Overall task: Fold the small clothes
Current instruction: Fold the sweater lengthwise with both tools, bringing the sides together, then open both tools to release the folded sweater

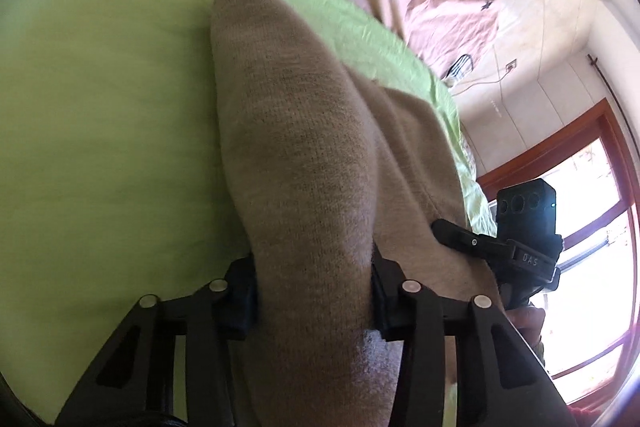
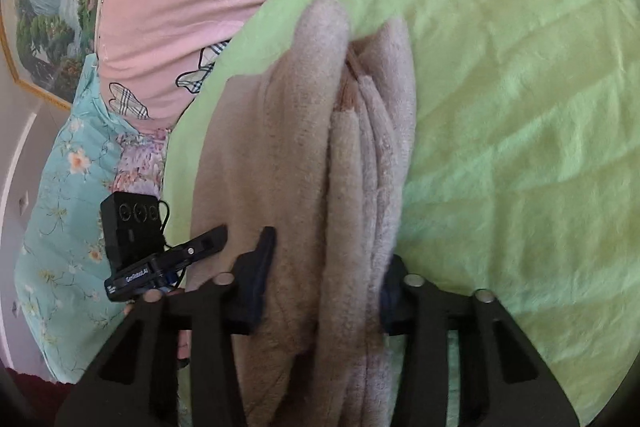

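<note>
A beige knitted garment (image 1: pixel 304 147) lies on a green sheet (image 1: pixel 100 107), gathered into a long ridge. My left gripper (image 1: pixel 316 283) is shut on the near end of that ridge, with both pads pressed into the knit. In the right wrist view the same garment (image 2: pixel 280 147) shows as several stacked folds, fleecy on the inner side. My right gripper (image 2: pixel 326 279) is shut on those layers. Each gripper appears in the other's view, with one finger (image 1: pixel 460 237) resting at the garment's right edge and one finger (image 2: pixel 208 241) at its left edge. The cloth hides the inner faces of the pads.
A pink quilt with plaid patches (image 2: pixel 160 7) lies beyond the green sheet (image 2: pixel 520 107). Teal floral bedding (image 2: pixel 60 207) sits to the left. A framed painting (image 2: pixel 48 7) hangs on the wall, and a red-framed window (image 1: pixel 592 227) stands to the right.
</note>
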Tool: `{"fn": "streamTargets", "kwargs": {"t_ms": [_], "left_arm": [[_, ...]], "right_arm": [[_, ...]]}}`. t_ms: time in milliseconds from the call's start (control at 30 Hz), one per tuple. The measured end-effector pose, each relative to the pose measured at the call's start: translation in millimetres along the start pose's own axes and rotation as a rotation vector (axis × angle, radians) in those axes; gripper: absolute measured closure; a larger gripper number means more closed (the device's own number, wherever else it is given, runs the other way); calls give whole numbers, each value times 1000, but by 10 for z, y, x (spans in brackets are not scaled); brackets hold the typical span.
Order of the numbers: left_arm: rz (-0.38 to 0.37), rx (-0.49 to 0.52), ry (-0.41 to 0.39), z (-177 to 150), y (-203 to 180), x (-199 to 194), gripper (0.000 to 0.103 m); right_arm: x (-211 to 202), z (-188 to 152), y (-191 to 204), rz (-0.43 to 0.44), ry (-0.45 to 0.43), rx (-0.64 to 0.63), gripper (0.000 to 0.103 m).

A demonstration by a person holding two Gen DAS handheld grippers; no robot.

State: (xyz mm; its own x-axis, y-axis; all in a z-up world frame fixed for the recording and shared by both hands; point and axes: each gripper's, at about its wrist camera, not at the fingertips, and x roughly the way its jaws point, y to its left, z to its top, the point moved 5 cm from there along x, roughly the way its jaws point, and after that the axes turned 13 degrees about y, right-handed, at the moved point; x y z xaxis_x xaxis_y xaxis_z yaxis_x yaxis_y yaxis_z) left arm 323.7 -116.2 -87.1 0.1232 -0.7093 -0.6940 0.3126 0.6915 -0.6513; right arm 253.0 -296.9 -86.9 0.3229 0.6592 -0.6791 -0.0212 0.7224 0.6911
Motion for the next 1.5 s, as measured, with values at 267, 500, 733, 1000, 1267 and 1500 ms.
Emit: {"fn": "streamTargets", "kwargs": {"t_ms": [267,500,733,1000,1267,1500], "left_arm": [[74,5,-130,-550,93,-1121,61],[152,-94,-154,-908,681,-1701,60],[167,-195,-162,-1120,1049,-1627,39],[221,-158,-216,-1071,1044,-1930,36],[245,-205,-216,-735,1248,-1878,35],[280,-215,-176,-615,1245,-1725,33]], "right_arm": [[178,-294,899,78,-11,-181,69],[948,-457,1471,181,67,-234,69],[1472,-607,1358,98,138,-187,60],[1040,-484,1317,-47,58,-167,41],[1130,-119,1647,-93,18,-244,59],[1193,72,1653,-71,-9,-231,95]]}}
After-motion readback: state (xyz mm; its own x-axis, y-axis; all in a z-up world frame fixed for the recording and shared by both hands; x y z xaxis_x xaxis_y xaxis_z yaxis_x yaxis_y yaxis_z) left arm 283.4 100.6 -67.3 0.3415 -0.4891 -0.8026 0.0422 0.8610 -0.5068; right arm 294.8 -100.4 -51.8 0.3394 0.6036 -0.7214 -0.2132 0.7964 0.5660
